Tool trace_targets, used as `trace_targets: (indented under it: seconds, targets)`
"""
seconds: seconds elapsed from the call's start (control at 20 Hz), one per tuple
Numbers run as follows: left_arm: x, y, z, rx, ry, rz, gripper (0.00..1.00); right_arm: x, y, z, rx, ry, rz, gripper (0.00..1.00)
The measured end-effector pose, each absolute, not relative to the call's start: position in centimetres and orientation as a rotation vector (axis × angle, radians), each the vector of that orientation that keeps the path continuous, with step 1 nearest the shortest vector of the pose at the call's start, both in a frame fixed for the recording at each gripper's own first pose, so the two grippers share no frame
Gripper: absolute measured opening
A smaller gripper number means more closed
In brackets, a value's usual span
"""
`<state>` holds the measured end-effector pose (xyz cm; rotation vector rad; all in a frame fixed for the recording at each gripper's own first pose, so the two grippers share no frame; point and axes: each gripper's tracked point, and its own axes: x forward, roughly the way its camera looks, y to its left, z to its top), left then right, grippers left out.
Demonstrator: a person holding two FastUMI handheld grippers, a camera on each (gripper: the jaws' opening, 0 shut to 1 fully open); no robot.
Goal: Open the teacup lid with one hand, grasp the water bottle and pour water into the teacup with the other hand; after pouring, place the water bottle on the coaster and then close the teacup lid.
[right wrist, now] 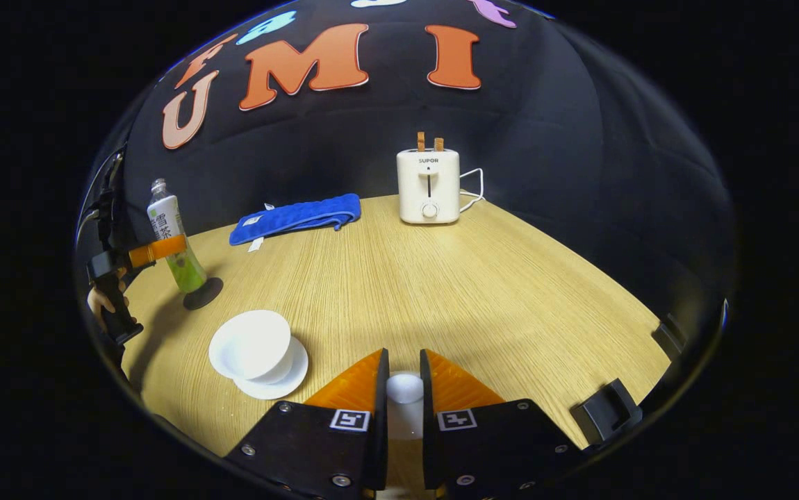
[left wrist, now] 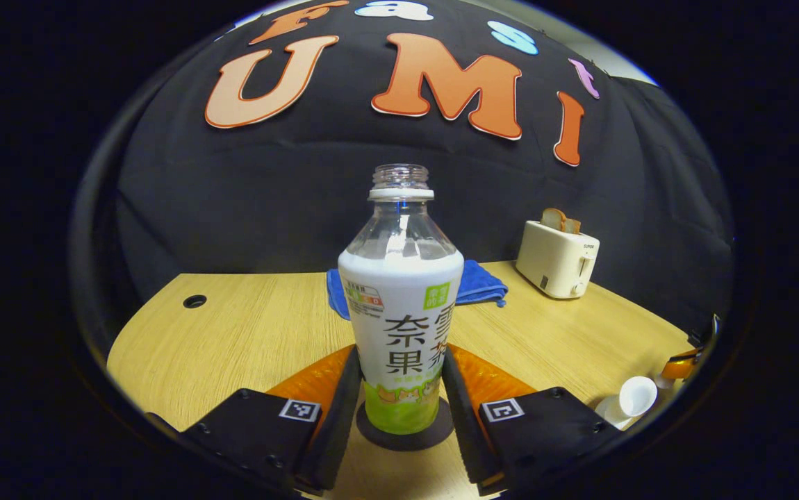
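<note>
A clear glossy plastic water bottle (left wrist: 400, 305) is wrapped in a smooth printed label; the coaster (left wrist: 405, 432) is seen matt dark. Light wood-grain table (right wrist: 483, 278), ribbed blue cloth (right wrist: 297, 217), smooth white teacup (right wrist: 253, 349) and cream plastic toaster (right wrist: 429, 185) are noted.

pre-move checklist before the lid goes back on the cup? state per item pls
1. Bottle upright on coaster: ok.
2. Left gripper let go of bottle: cannot tell; fingers flank it closely.
3. Lid held by right gripper: ok, both fingers press its knob.
4. Cup uncovered, upright on saucer: ok.
5. Water in cup: cannot tell.
6. Table between lid and cup free: ok; towel and toaster sit far back.
</note>
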<state>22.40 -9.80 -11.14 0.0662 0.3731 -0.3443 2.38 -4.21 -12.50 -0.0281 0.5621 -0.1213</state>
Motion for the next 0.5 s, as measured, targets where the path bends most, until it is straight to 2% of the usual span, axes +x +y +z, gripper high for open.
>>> trace_targets:
  seconds: [0.5]
  targets:
    - [21.78, -10.44, -12.08, 0.085, 0.364, -0.363, 0.7, 2.57, -4.21, -13.02, -0.026, 0.57, -0.124, 0.21]
